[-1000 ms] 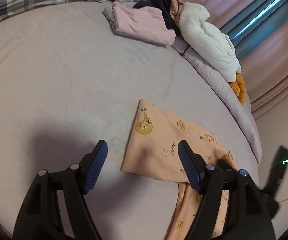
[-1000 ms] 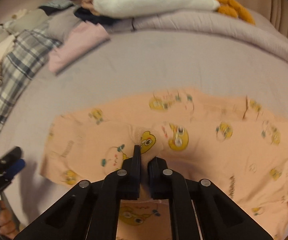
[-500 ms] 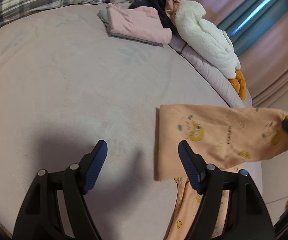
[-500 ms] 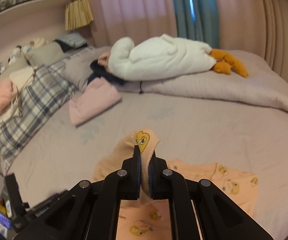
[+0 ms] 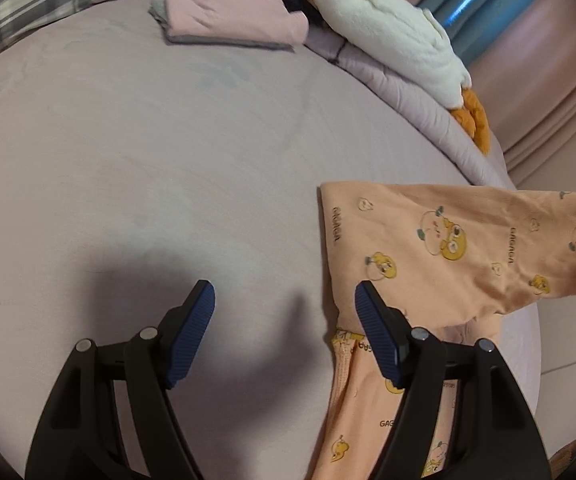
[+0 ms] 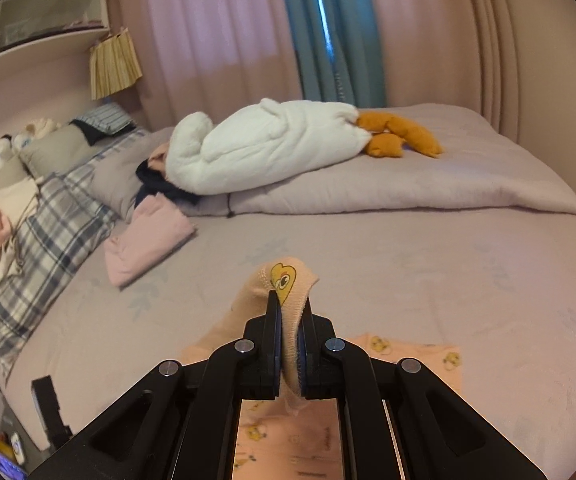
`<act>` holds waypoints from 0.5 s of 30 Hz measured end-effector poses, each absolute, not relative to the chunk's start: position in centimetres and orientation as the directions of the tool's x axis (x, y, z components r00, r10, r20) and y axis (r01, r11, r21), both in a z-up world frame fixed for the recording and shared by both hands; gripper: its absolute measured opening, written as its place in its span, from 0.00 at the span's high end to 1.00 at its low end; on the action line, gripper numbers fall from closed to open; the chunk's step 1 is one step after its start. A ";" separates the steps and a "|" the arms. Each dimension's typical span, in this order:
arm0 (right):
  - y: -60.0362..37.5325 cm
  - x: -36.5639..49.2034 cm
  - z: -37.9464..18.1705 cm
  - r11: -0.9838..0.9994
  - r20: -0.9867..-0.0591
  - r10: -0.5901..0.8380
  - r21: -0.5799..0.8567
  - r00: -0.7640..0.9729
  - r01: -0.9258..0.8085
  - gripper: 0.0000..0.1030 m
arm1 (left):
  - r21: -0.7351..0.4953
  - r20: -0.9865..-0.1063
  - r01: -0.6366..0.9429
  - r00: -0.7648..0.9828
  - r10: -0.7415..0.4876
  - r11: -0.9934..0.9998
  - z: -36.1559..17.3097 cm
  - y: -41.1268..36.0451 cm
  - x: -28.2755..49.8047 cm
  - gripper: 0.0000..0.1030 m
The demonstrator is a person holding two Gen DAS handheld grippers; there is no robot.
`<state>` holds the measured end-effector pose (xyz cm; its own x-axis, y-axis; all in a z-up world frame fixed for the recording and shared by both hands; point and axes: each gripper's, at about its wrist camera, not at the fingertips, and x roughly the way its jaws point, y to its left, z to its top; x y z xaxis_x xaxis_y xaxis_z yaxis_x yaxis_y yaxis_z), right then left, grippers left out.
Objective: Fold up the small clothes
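Small peach trousers with yellow cartoon prints [image 5: 448, 248] lie on the lilac bed at the right of the left wrist view, one part lifted and stretched to the right edge. My left gripper [image 5: 283, 312] is open and empty, low over the sheet just left of the garment. My right gripper [image 6: 290, 316] is shut on a pinched edge of the peach trousers [image 6: 288, 280] and holds it raised above the bed; the rest of the garment [image 6: 408, 356] lies below.
A folded pink garment [image 5: 231, 16] on a grey one lies at the far side. A white plush goose with orange feet [image 6: 271, 148] rests on a rolled duvet [image 6: 408, 192]. Plaid pillows [image 6: 43, 224] are at the left. Curtains hang behind.
My right gripper has lifted the pinched edge from flat on the bed and carried it up and to the right, folding part of the garment over. My left gripper stayed open.
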<state>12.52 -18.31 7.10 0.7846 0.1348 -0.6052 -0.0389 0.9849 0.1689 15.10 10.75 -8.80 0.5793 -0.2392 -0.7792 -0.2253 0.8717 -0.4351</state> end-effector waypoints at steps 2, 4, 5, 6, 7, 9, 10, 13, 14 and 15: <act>-19.0 12.3 7.1 0.984 -0.603 0.130 0.175 0.787 -0.029 0.93 | -0.426 -0.786 -0.210 0.567 -0.245 0.880 -9.2 9.8 15.5 0.30; -19.4 12.1 7.0 0.985 -0.604 0.119 0.174 0.788 -0.016 0.93 | -0.420 -0.790 -0.194 0.558 -0.252 0.887 -9.4 9.0 16.1 0.30; -19.6 12.0 6.9 0.985 -0.601 0.117 0.170 0.790 -0.016 0.93 | -0.421 -0.792 -0.185 0.552 -0.260 0.888 -9.6 8.6 16.4 0.31; -19.7 11.8 6.8 0.986 -0.599 0.114 0.168 0.792 -0.015 0.93 | -0.424 -0.792 -0.180 0.549 -0.267 0.888 -9.7 8.3 16.6 0.31; -20.0 11.7 6.7 0.986 -0.600 0.109 0.167 0.793 -0.010 0.93 | -0.425 -0.792 -0.175 0.546 -0.271 0.888 -9.8 8.0 16.9 0.32; -20.5 11.6 6.3 0.986 -0.603 0.102 0.167 0.791 0.000 0.93 | -0.419 -0.797 -0.175 0.541 -0.269 0.891 -10.0 7.7 17.3 0.35; -20.7 11.6 6.1 0.986 -0.606 0.098 0.169 0.789 0.007 0.93 | -0.419 -0.798 -0.175 0.539 -0.270 0.891 -10.0 7.6 17.4 0.36; -21.4 11.7 5.4 0.984 -0.618 0.085 0.173 0.782 0.029 0.93 | -0.428 -0.792 -0.156 0.539 -0.286 0.890 -10.4 7.0 18.0 0.37; -21.6 11.6 5.2 0.984 -0.622 0.080 0.176 0.779 0.039 0.93 | -0.414 -0.796 -0.142 0.536 -0.282 0.899 -10.6 6.6 18.2 0.37; -21.8 11.6 4.9 0.982 -0.627 0.075 0.179 0.776 0.050 0.93 | -0.386 -0.810 -0.132 0.522 -0.267 0.913 -11.0 6.2 18.4 0.37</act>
